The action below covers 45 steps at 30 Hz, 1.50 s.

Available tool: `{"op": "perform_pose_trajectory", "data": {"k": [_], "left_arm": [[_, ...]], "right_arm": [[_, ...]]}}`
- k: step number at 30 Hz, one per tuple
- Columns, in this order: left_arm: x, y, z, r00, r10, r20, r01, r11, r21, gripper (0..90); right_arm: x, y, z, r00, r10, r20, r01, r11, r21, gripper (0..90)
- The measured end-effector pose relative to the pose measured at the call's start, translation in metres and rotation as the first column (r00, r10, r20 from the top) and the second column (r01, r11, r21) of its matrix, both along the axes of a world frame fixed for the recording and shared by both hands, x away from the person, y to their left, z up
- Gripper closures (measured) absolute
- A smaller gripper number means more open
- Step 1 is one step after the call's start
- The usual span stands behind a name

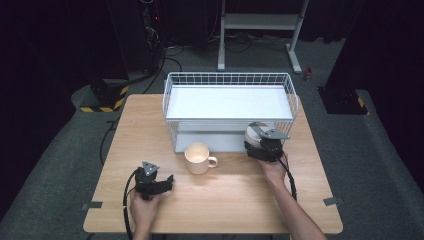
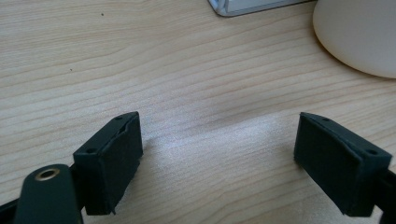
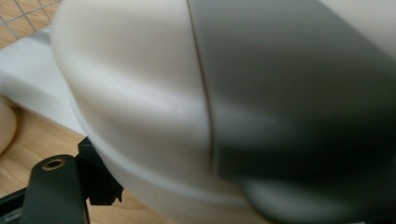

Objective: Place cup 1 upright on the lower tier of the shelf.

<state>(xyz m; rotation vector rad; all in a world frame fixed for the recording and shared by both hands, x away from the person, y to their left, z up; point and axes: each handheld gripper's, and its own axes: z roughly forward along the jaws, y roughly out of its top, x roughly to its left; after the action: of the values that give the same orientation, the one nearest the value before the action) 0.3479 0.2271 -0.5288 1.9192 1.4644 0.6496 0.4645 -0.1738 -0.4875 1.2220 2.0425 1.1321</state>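
- The right gripper [image 1: 263, 144] is closed around a white-and-grey cup [image 3: 196, 102], its jaws spread wide across the cup's body; it holds the cup just in front of the wire rack [image 1: 172, 90], at the rack's right front corner, beside the lower shelf.
- The left gripper [image 2: 219, 154] rests well in front of the rack on the wooden table [image 1: 225, 200], jaws wide apart with nothing but bare wood between them.
- A cream mug [image 1: 198, 157] stands in front of the rack's lower shelf, to the left of the held cup – handle turned toward the right gripper.
- Risk, as I judge it: the cup looks smooth and rounded, gripped across a broad curve – a tilt or jolt could let it slide out of the pads.
- If the cup is headed for the rack, its rim or the gripper could catch the front wires and knock the rack back.
- A sideways swing in front of the rack could clip the mug's handle and shove or tip it.
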Motion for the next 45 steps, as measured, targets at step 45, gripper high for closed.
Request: {"op": "perform_pose_trajectory", "data": {"k": [45], "left_arm": [[0.000, 0.000, 0.000, 1.0000, 0.001, -0.001, -0.001, 1.0000, -0.001, 15.8]], "right_arm": [[-0.014, -0.006, -0.002, 0.9974, -0.051, -0.051, 0.048, 0.997, -0.056, 24.0]]}}
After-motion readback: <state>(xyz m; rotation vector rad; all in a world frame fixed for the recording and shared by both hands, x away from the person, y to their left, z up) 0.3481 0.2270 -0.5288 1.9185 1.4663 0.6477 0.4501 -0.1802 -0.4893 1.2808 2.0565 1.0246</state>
